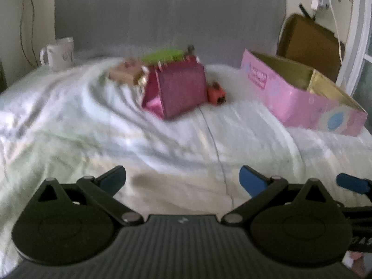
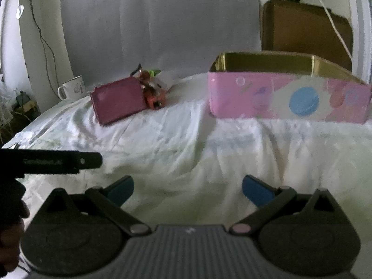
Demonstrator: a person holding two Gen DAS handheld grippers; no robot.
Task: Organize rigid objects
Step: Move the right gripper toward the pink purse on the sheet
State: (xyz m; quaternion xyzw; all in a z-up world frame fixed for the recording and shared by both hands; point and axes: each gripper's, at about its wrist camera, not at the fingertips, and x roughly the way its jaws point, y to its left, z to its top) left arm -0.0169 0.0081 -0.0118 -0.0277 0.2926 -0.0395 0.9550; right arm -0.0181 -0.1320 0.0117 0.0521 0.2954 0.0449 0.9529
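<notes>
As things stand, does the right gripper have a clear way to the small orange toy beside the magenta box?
Probably yes: the right gripper is open and empty, only bare sheet lies ahead, and the orange toy is exposed on its near side.

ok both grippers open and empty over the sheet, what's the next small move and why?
Probably ease the left gripper forward toward the magenta box. Both it and the right gripper are open and hold nothing; the loose items lie bunched at mid-bed, apart from the open pink tin, which looks empty from here. The magenta box is nearest and unobstructed.
</notes>
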